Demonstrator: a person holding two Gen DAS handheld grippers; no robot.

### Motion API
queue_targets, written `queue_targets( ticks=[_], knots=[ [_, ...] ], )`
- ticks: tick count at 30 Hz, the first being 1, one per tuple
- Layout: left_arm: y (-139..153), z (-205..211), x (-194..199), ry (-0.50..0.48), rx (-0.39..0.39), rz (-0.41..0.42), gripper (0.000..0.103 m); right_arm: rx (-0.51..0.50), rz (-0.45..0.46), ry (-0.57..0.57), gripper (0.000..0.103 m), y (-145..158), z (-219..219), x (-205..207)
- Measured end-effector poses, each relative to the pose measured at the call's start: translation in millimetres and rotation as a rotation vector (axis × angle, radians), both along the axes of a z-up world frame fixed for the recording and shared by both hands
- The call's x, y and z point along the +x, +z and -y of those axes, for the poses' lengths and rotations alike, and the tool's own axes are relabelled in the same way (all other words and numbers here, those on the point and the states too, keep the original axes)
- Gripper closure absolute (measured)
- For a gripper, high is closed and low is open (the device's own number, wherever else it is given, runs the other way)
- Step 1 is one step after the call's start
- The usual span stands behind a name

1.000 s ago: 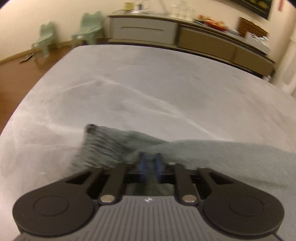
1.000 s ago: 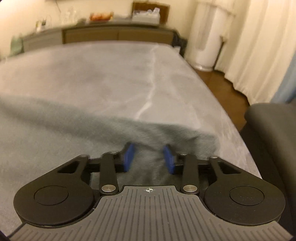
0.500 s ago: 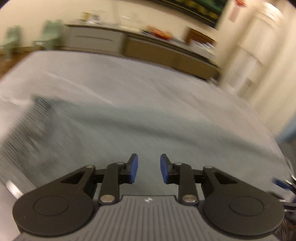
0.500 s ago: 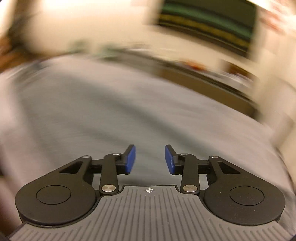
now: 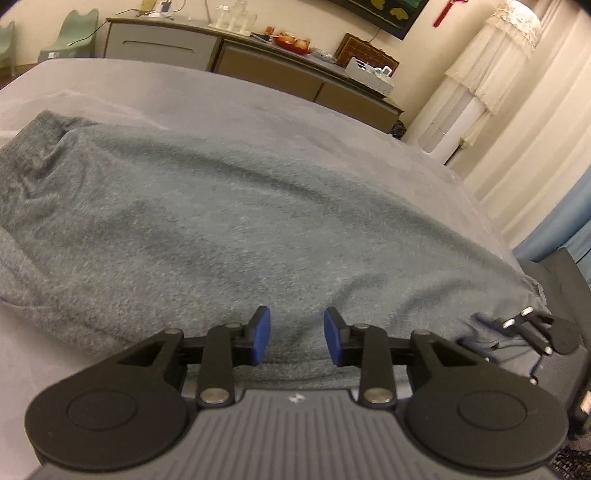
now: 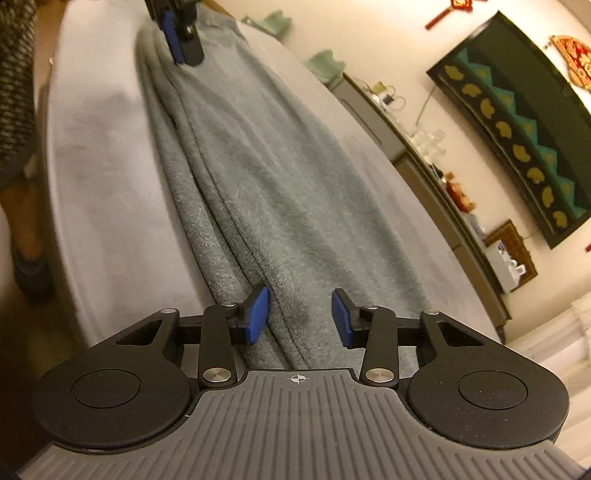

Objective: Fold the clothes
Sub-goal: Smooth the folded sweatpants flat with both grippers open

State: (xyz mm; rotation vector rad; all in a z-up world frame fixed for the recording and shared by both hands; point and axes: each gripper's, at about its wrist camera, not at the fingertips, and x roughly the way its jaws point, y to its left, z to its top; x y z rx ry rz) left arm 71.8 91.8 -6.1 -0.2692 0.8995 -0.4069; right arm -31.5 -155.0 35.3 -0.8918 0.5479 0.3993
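A grey-green fleece garment lies folded lengthwise in a long strip on the grey bed. It also shows in the right wrist view, with stacked folded edges on its near side. My left gripper is open and empty over the garment's near edge. My right gripper is open and empty over one end of the strip. The left gripper's fingers show at the strip's far end, and the right gripper's body shows at the lower right of the left wrist view.
A long sideboard with clutter stands beyond the bed. White curtains hang at the right. A dark chair sits by the bed corner. Green chairs stand at the far left. The person's leg is beside the bed.
My left gripper let go of the garment and opened. Both grippers swung to new spots along the strip, and the garment now lies flat in a long fold.
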Motion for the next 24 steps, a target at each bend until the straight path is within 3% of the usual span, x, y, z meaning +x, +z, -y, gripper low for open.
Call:
queue_targets(
  ticks=[1,5,8,10,12,14,15,16,18,21,22,24],
  knots=[
    [1.6,1.3,0.6,0.0,-0.002,0.008,0.072,-0.004,-0.02,-0.01,0.102,4.1,-0.2,0.3],
    [2.1,8.8,2.9,-0.008,0.005,0.028,0.067,0.035,-0.028,0.005,0.103,31.7,2.8,-28.8],
    [-5.1,21.6,7.3,-0.04,0.043,0.013,0.067,-0.009,-0.091,0.043,0.103,14.9,5.7,-53.0],
    [-9.9,30.2,10.2,-0.061,0.069,0.003,0.067,-0.008,-0.039,0.061,0.103,10.1,9.2,-58.5],
    [-14.8,38.7,13.2,-0.081,0.098,-0.009,0.067,0.049,-0.084,0.071,0.102,20.3,18.7,-55.8],
    [-18.4,45.1,10.9,-0.096,0.149,-0.013,0.067,0.119,-0.14,0.091,0.091,33.6,32.6,-54.0],
    [-17.5,49.0,9.7,-0.106,0.183,-0.005,0.068,0.213,-0.16,0.071,0.089,47.9,48.2,-52.3],
    [-15.8,50.8,7.4,-0.106,0.198,0.004,0.069,0.304,-0.154,0.016,0.089,62.0,71.1,-48.5],
    [-5.5,56.9,3.5,-0.128,0.147,0.052,0.068,0.483,-0.139,-0.096,0.087,89.8,117.0,-40.7],
    [2.0,75.8,0.5,-0.185,0.117,0.109,0.064,0.497,-0.059,-0.407,0.084,88.2,203.6,-11.2],
    [-3.5,84.3,2.4,-0.206,0.142,0.092,0.064,0.479,-0.044,-0.525,0.078,80.9,233.3,0.2],
    [-17.7,93.0,4.1,-0.219,0.209,0.066,0.067,0.467,-0.048,-0.745,0.078,64.7,289.1,12.8]
  ],
)
